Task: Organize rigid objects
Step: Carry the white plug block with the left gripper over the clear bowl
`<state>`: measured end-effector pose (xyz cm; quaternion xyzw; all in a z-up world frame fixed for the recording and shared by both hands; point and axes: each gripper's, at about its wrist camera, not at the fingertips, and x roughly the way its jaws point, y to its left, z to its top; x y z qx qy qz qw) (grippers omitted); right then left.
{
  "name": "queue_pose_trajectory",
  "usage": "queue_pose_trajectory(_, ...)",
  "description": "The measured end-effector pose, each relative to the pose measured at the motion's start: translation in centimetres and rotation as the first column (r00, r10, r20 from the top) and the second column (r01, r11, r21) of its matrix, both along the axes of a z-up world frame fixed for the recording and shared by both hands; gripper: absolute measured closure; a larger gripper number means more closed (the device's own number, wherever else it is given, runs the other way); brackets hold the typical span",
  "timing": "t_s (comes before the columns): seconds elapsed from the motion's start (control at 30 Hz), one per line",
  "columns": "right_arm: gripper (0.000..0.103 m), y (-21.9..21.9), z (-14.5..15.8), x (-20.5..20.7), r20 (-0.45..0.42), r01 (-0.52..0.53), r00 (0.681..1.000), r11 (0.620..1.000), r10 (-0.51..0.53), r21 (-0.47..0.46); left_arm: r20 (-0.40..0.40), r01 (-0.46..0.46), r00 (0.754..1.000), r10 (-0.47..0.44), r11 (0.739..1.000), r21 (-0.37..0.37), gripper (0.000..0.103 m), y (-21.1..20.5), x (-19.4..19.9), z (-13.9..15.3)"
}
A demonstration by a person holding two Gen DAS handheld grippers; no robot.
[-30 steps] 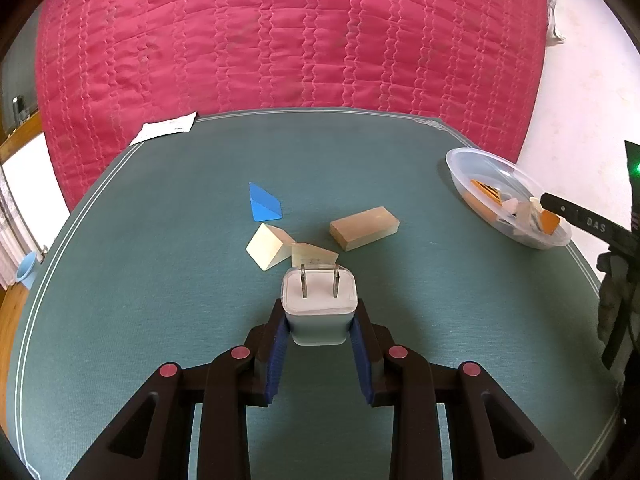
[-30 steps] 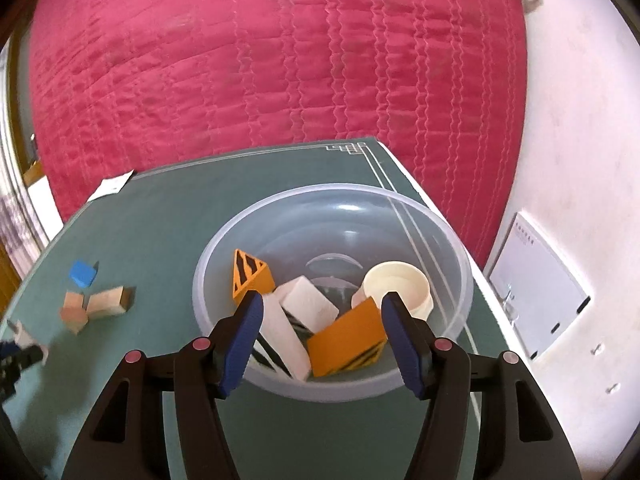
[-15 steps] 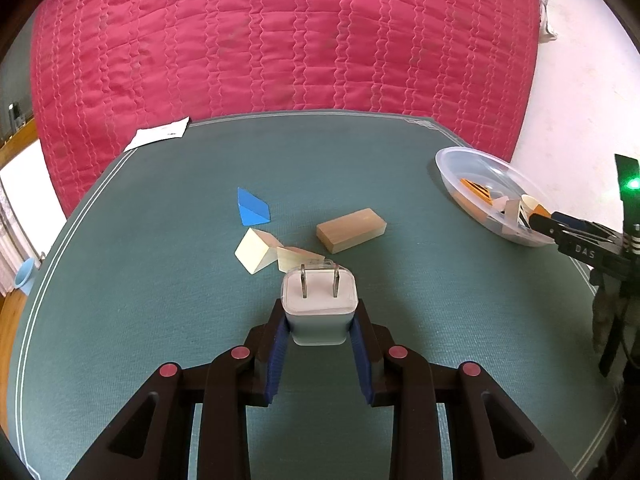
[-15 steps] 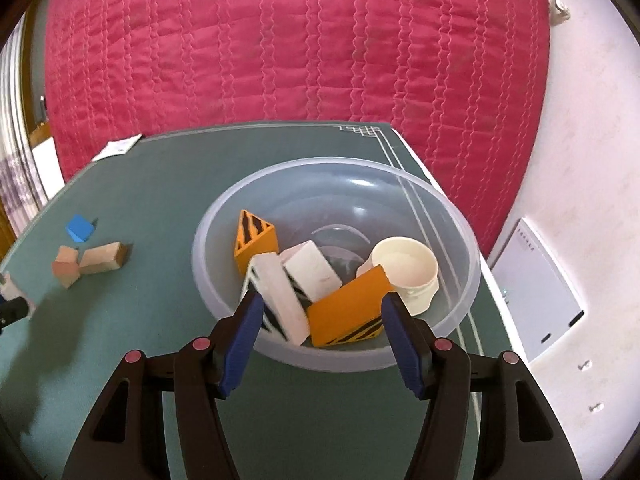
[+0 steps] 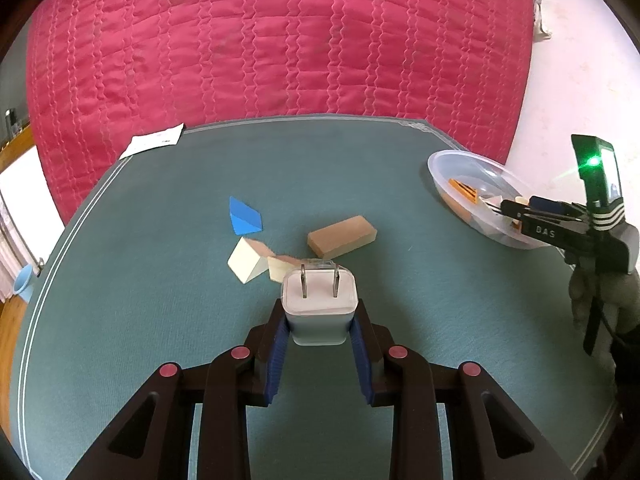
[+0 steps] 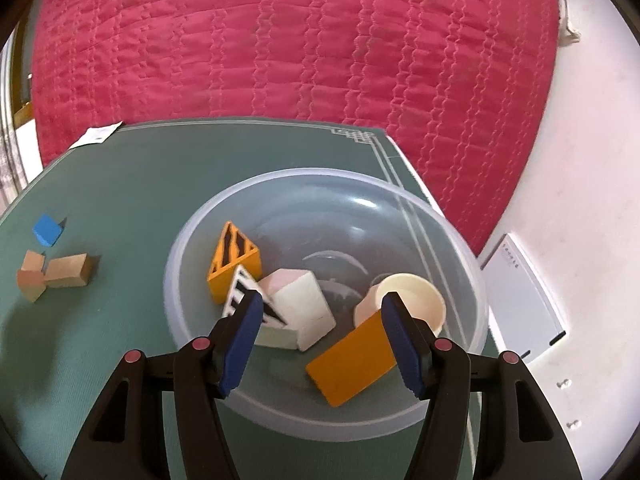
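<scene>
My left gripper (image 5: 320,320) is shut on a white plug adapter (image 5: 319,302), prongs up, above the green table. Ahead lie a blue block (image 5: 243,216), a cream wedge (image 5: 247,260), a small tan block (image 5: 282,266) and a tan brick (image 5: 342,237). My right gripper (image 6: 320,316) is open and empty over the clear plastic bowl (image 6: 460,264), which holds an orange striped prism (image 6: 234,258), a white block (image 6: 300,308), an orange flat block (image 6: 352,360) and a cream cup (image 6: 408,304). The bowl (image 5: 440,164) and the right gripper (image 5: 516,210) show at right in the left wrist view.
A red quilted bed (image 5: 280,40) rises behind the table. A white paper (image 5: 154,142) lies at the far left corner. The table's right edge (image 6: 424,184) runs by a white floor with a white flat box (image 6: 520,300). The loose blocks (image 6: 60,272) show left of the bowl.
My right gripper has moved forward and lower over the bowl, which now looks larger. My left gripper, still holding the adapter, has shifted slightly; the blocks sit a little lower and nearer.
</scene>
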<state>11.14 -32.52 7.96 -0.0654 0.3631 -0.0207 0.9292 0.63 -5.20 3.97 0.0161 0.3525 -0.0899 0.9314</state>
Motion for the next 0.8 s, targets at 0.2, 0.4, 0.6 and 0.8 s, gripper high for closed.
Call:
queue_pose_trajectory(0.2,0.04,-2.2,1.4,-2.2,0.091,0.028,0.995,0.995,-0.037,0.095,0.02,0.04,0.999,-0.04,0.999,0.007,0.071,-1.7,0.4,1.0)
queue_pose_trajectory(0.4,0.04,-4.2,2.2,-5.1,0.131,0.072,0.988,0.991,-0.087,0.115,0.034,0.11,0.993,-0.11,0.994,0.014,0.071,-4.5,1.3,1.9)
queue_pose_trajectory(0.6,0.04,-7.4,1.8,-6.7,0.118,0.15,0.977,0.968,-0.176,0.203,0.022,0.19,0.981,-0.19,0.982,0.004,0.071,-8.1,2.5,2.5)
queue_pose_trajectory(0.8,0.04,-8.7,2.3,-7.7,0.138,0.176,0.967,0.951,-0.216,0.255,0.022,0.27,0.963,-0.27,0.963,-0.002,0.071,-12.2,4.1,3.2)
